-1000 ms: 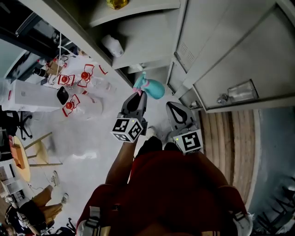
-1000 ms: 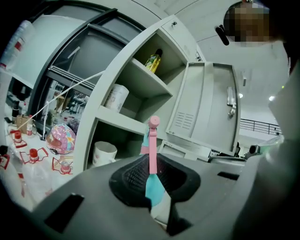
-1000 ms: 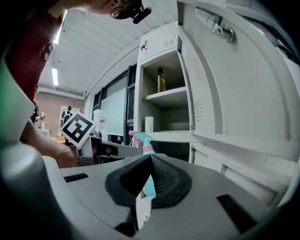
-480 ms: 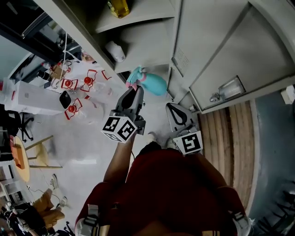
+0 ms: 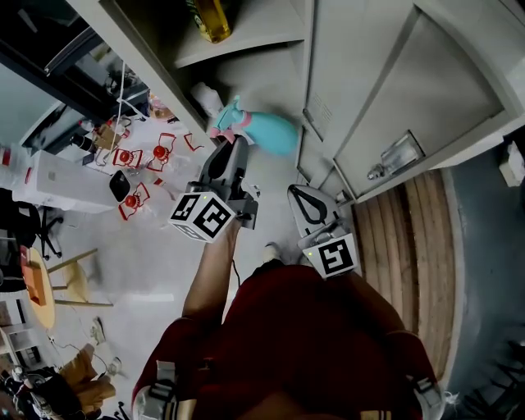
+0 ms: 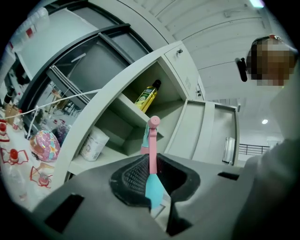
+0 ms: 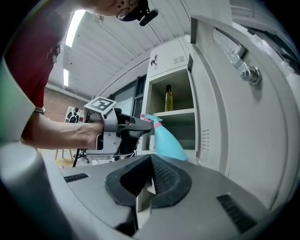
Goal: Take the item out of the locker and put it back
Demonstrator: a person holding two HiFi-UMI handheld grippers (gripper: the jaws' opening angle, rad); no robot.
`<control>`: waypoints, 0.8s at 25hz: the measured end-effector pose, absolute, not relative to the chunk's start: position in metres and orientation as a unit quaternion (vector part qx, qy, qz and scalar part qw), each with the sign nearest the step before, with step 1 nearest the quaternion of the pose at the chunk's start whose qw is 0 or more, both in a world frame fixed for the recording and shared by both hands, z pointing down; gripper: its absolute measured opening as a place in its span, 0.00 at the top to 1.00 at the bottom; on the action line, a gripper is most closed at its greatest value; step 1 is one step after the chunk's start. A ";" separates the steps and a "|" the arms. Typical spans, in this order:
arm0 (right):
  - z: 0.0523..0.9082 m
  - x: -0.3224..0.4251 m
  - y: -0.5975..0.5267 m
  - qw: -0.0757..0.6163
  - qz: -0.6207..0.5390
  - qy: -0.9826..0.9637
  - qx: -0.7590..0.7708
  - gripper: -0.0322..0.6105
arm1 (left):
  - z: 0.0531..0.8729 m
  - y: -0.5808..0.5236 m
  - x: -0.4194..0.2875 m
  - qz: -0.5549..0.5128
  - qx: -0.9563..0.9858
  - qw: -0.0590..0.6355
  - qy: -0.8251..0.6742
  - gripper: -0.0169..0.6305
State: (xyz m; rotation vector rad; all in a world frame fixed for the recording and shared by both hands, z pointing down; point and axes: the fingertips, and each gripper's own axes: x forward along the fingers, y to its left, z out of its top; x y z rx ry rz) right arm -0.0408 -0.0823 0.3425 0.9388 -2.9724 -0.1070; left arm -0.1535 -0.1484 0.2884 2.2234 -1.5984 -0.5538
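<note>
My left gripper (image 5: 232, 146) is clamped on the spray bottle (image 5: 275, 133) at its pink trigger, jaws narrowed onto it. The teal body hangs in the air before the open locker (image 5: 344, 49), just outside the front edge of the lower shelf. A white tub (image 5: 205, 97) sits on that shelf toward its left side, and an oil bottle (image 5: 212, 15) stands on the shelf above. The open door (image 5: 426, 90) juts out close on the right. My right gripper (image 5: 297, 193) hangs nearer me, jaws together with nothing between them.
</note>
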 end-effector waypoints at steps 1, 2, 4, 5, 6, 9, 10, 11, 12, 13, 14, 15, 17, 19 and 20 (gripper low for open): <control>0.340 -0.041 -0.081 0.009 -0.036 -0.953 0.301 0.95 | 0.285 -0.150 -0.156 -0.202 0.782 0.175 -0.564 0.90; 0.339 -0.042 -0.080 0.009 -0.038 -0.953 0.300 0.95 | 0.281 -0.153 -0.159 -0.208 0.780 0.176 -0.564 0.90; 0.340 -0.044 -0.079 0.012 -0.041 -0.953 0.299 0.95 | 0.275 -0.158 -0.164 -0.218 0.776 0.177 -0.564 0.90; 0.340 -0.044 -0.079 0.013 -0.043 -0.954 0.298 0.95 | 0.272 -0.161 -0.166 -0.223 0.775 0.178 -0.564 0.90; 0.339 -0.043 -0.078 0.013 -0.045 -0.953 0.298 0.95 | 0.269 -0.164 -0.167 -0.229 0.774 0.179 -0.563 0.90; 0.333 -0.044 -0.077 0.013 -0.056 -0.953 0.296 0.95 | 0.262 -0.174 -0.171 -0.245 0.768 0.187 -0.561 0.90; 0.332 -0.045 -0.077 0.014 -0.061 -0.954 0.294 0.95 | 0.262 -0.179 -0.174 -0.251 0.765 0.191 -0.561 0.90; 0.332 -0.045 -0.077 0.016 -0.066 -0.954 0.293 0.95 | 0.262 -0.183 -0.176 -0.256 0.762 0.195 -0.562 0.90; 0.332 -0.046 -0.076 0.019 -0.070 -0.954 0.291 0.95 | 0.262 -0.186 -0.178 -0.259 0.760 0.198 -0.563 0.90; 0.331 -0.046 -0.075 0.022 -0.073 -0.954 0.291 0.95 | 0.261 -0.190 -0.180 -0.262 0.757 0.200 -0.564 0.90; 0.330 -0.046 -0.075 0.024 -0.073 -0.953 0.291 0.95 | 0.260 -0.193 -0.182 -0.264 0.755 0.202 -0.565 0.90; 0.330 -0.045 -0.075 0.024 -0.072 -0.953 0.293 0.95 | 0.258 -0.197 -0.184 -0.266 0.753 0.203 -0.566 0.90; 0.329 -0.043 -0.075 0.027 -0.070 -0.952 0.296 0.95 | 0.258 -0.203 -0.187 -0.269 0.749 0.207 -0.568 0.90; 0.329 -0.042 -0.077 0.029 -0.071 -0.952 0.298 0.95 | 0.258 -0.211 -0.189 -0.276 0.746 0.213 -0.567 0.90; 0.329 -0.041 -0.078 0.030 -0.071 -0.951 0.298 0.95 | 0.258 -0.214 -0.189 -0.280 0.745 0.217 -0.565 0.90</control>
